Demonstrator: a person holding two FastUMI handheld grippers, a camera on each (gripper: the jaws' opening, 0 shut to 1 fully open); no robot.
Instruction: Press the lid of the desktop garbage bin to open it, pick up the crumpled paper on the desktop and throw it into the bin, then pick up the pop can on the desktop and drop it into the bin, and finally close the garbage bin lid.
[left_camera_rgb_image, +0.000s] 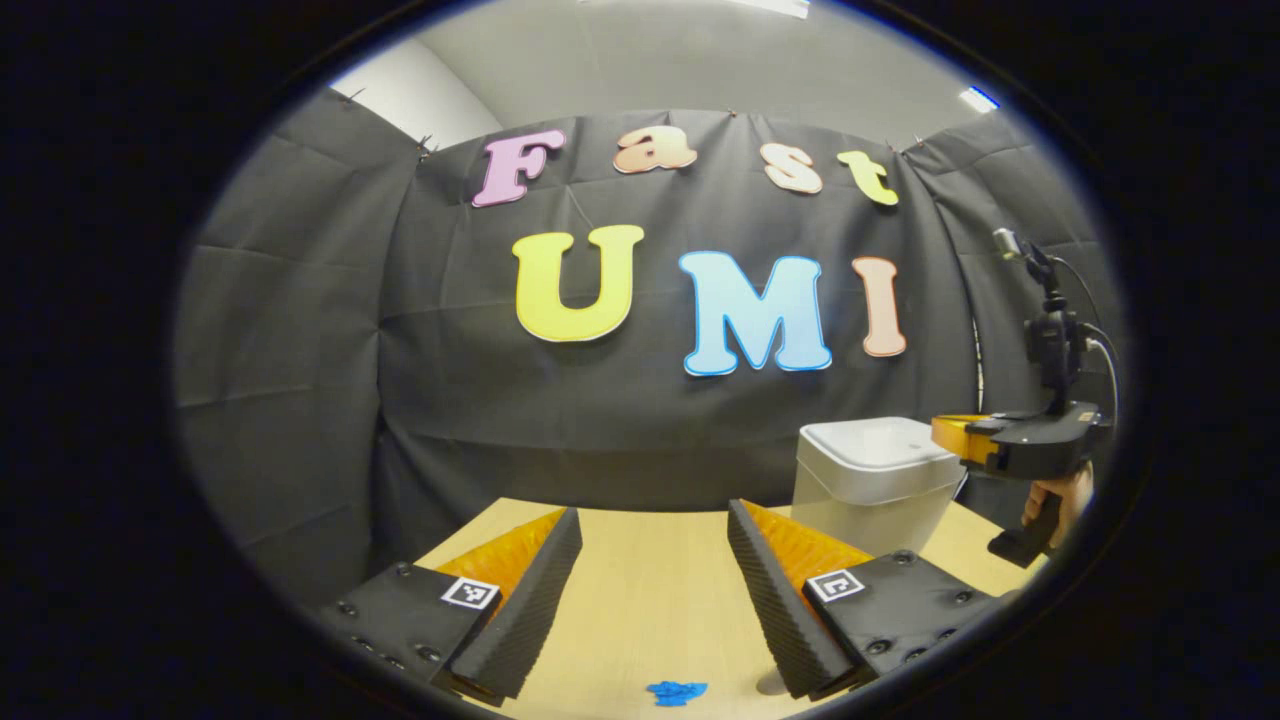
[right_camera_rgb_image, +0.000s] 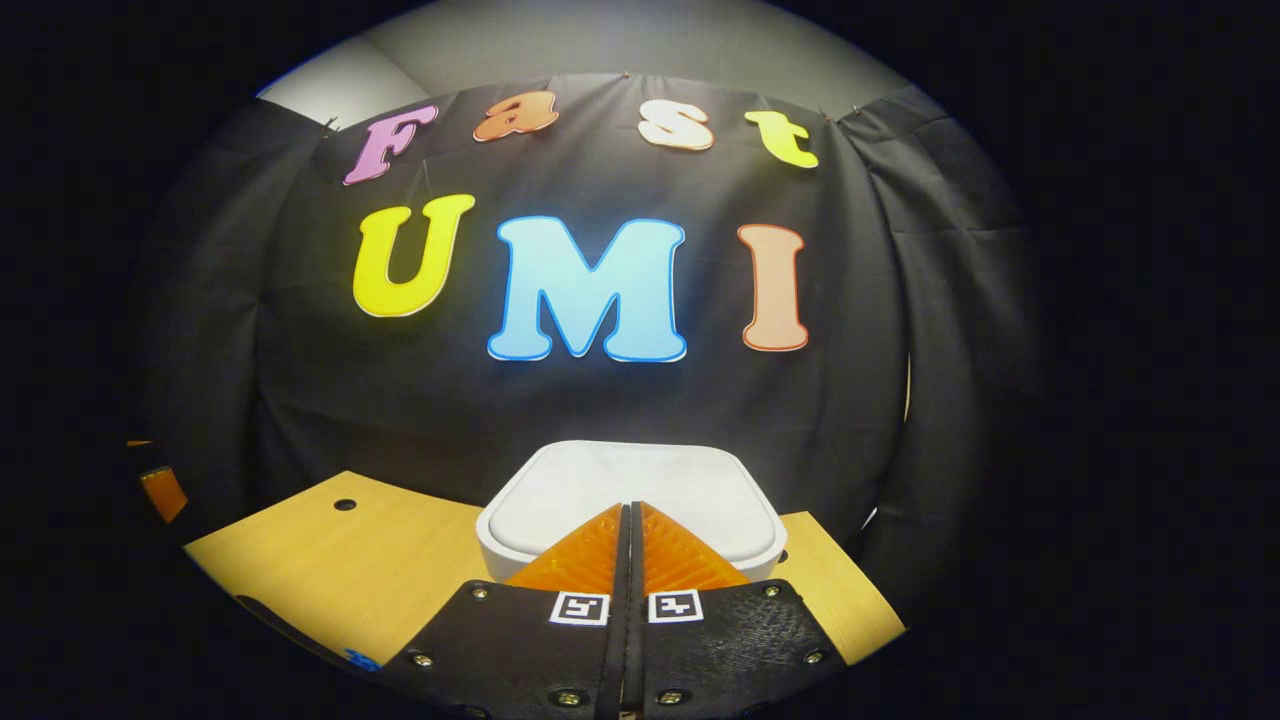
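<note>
The garbage bin (right_camera_rgb_image: 628, 505) stands at the far edge of the wooden desktop (left_camera_rgb_image: 650, 600), lid down. The right gripper (right_camera_rgb_image: 630, 520) hovers just above the lid, jaws pressed together and empty. The left gripper (left_camera_rgb_image: 655, 540) hovers over the desktop, jaws wide and empty, near blue crumpled paper (left_camera_rgb_image: 677, 691).

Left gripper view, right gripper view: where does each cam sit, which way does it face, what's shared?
Left gripper view: rides the left tool, open, facing the cloth wall over the wooden desktop; the other tool and a hand show at right.
Right gripper view: rides the right tool, shut, above the lid.
Shared: white rounded plastic garbage bin, lid closed.
</note>
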